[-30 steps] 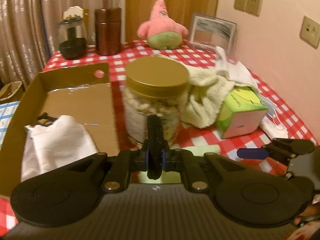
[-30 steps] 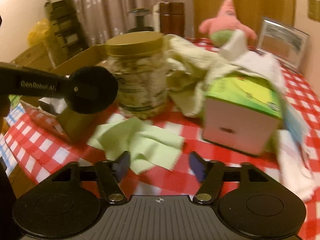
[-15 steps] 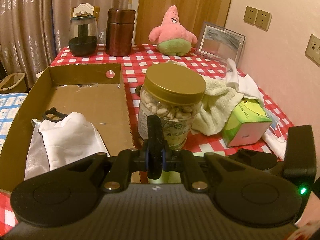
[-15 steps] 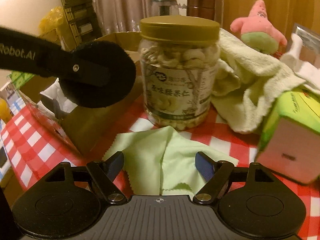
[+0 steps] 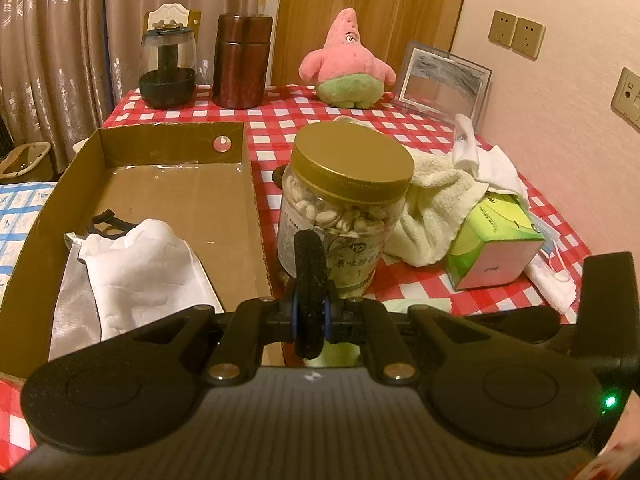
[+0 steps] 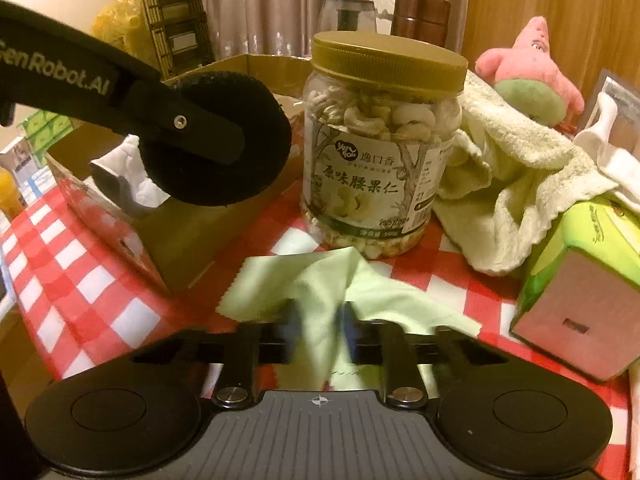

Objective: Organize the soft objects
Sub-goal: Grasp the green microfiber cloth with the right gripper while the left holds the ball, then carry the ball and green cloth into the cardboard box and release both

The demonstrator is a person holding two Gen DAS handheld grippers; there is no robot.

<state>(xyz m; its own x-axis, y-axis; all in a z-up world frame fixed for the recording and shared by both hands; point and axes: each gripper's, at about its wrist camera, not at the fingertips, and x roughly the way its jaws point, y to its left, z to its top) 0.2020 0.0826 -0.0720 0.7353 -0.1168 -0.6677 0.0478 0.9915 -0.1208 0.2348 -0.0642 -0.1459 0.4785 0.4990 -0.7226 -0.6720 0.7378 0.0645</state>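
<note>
My right gripper (image 6: 318,320) is shut on a light green cloth (image 6: 320,280) that lies on the red checked tablecloth in front of a nut jar (image 6: 382,140); its fingers are motion-blurred. My left gripper (image 5: 308,312) is shut and empty, hovering by the near corner of the cardboard box (image 5: 168,200); it shows at the left of the right wrist view (image 6: 212,144). A white cloth bag (image 5: 132,264) lies in the box. A cream towel (image 5: 432,208), a white cloth (image 5: 484,160) and a pink star plush (image 5: 346,60) lie further back.
A green tissue box (image 5: 496,248) stands right of the jar, with a face mask (image 5: 556,276) beside it. A brown canister (image 5: 240,60), a glass grinder (image 5: 168,64) and a picture frame (image 5: 444,76) stand at the table's back. The wall is close on the right.
My right gripper moved forward over the green cloth and closed on it. My left gripper rose and pulled back a little, staying shut.
</note>
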